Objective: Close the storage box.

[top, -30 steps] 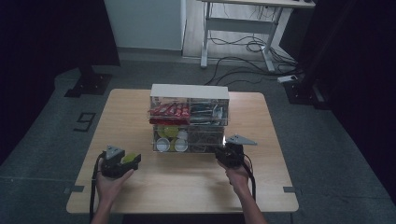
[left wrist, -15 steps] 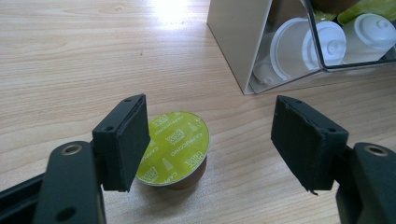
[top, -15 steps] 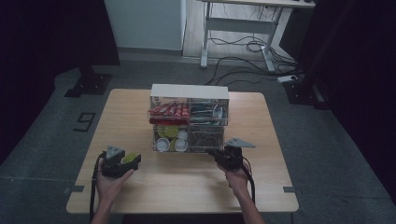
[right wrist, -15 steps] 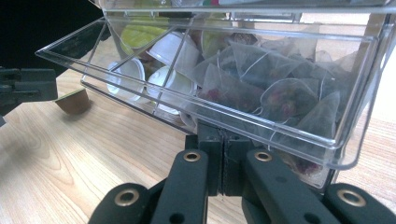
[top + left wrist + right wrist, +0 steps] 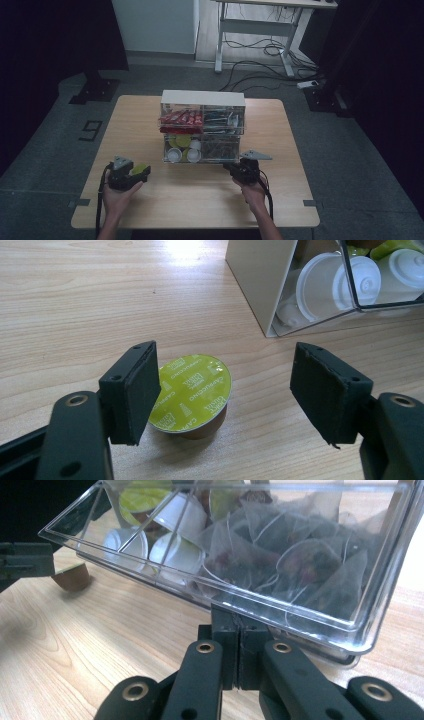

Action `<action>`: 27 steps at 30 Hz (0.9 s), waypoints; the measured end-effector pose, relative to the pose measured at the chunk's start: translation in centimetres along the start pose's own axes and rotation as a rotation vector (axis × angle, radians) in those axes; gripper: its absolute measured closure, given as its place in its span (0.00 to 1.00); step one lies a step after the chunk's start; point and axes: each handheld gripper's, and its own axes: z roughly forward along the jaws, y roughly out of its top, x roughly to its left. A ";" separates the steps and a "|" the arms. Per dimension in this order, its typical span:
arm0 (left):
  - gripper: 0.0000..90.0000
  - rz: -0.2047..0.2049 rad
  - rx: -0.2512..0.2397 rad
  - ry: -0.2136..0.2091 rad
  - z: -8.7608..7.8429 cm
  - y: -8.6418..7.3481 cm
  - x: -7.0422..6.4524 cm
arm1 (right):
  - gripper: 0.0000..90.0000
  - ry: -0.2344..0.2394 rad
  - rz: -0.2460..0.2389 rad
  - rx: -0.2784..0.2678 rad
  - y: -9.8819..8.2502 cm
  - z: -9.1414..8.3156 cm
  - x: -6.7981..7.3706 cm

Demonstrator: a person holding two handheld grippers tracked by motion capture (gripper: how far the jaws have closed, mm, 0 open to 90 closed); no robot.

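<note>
Drawer (image 5: 300, 570) tilted farther out, right tool (image 5: 239, 630) clenched on its lip; left tool (image 5: 225, 390) released around capsule (image 5: 192, 390).

"CAPPUCCINO" repeated on the green capsule lid (image 5: 191, 391); floor marking "9" (image 5: 90, 130) beside the table.

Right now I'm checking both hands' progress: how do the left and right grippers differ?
The left gripper has its jaws wide apart around a green-lidded coffee capsule standing on the table; the right gripper has its jaws shut. The left grips nothing; the right pinches the clear drawer's front edge. Both sit low at the table.
</note>
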 end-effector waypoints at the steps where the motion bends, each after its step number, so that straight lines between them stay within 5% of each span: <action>1: 0.31 0.000 0.000 -0.001 0.0 0.0 0.0 | 0.98 -0.001 0.000 0.005 -0.1 0.1 -0.1; 27: 0.31 0.001 0.002 0.006 0.1 -0.1 0.0 | 0.98 0.029 0.027 0.036 -1.3 0.5 -0.9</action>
